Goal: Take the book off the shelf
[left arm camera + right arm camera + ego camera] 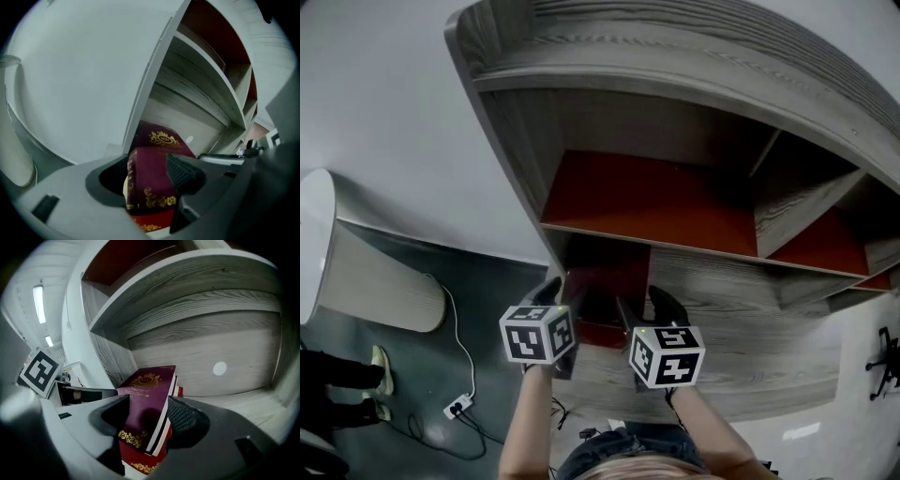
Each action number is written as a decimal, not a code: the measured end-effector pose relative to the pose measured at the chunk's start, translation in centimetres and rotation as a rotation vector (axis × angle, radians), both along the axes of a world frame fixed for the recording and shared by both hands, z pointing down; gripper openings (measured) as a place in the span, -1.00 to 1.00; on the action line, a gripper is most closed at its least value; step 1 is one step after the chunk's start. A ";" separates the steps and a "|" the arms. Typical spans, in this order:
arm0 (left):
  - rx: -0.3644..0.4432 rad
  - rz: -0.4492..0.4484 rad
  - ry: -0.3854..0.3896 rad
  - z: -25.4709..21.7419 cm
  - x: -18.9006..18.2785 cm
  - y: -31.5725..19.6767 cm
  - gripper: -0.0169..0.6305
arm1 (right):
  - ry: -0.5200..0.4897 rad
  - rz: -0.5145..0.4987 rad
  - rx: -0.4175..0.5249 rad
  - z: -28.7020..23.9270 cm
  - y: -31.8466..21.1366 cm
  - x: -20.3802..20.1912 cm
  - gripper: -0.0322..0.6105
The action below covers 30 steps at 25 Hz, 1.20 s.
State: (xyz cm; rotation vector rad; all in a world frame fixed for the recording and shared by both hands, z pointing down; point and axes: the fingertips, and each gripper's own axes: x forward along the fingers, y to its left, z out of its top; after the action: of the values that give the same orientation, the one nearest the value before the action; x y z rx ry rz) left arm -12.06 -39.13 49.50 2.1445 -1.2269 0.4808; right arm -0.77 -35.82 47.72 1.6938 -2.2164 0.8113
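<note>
Forearms come up bare and nearly parallel from the bottom of the head view, the left forearm (525, 422) and right forearm (714, 433) angled slightly inward so the two marker cubes sit close together. Ahead of them the left tool (558, 314) and right tool (647, 314) reach into a low compartment at the left end of the shelf (703, 281), hard by its grey side wall. The book (605, 281) stands there, maroon with gold ornament, held between both tools. From the left tool (150, 180), the book (159, 140) shows its spine side, one jaw left of the spine and the ribbed pad (183, 172) against the cover, so this tool is clamped on it. The right tool (150, 420) grips the book (145, 390) at its page edge, one jaw on the cover and the other on the far side. A red book (140, 467) lies beneath.
</note>
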 end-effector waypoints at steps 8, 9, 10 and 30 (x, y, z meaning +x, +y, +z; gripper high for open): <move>-0.053 -0.001 0.054 0.9 0.4 -0.5 -0.22 | -0.018 -0.013 -0.062 1.7 -0.5 -0.4 -0.12; -0.057 -0.002 0.059 1.0 0.4 -0.6 -0.22 | -0.019 -0.015 -0.068 1.8 -0.5 -0.5 -0.12; -0.060 -0.002 0.061 1.0 0.4 -0.6 -0.21 | -0.020 -0.016 -0.072 1.9 -0.5 -0.5 -0.12; 0.040 -0.045 0.036 -0.4 1.0 1.0 -0.24 | -0.041 0.036 -0.032 0.9 0.4 0.6 -0.21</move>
State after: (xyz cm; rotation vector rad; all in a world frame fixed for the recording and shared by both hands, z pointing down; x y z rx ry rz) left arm -11.09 -38.16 49.05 2.1452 -1.2719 0.3997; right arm -0.18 -35.38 48.58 1.7214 -2.1939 0.8934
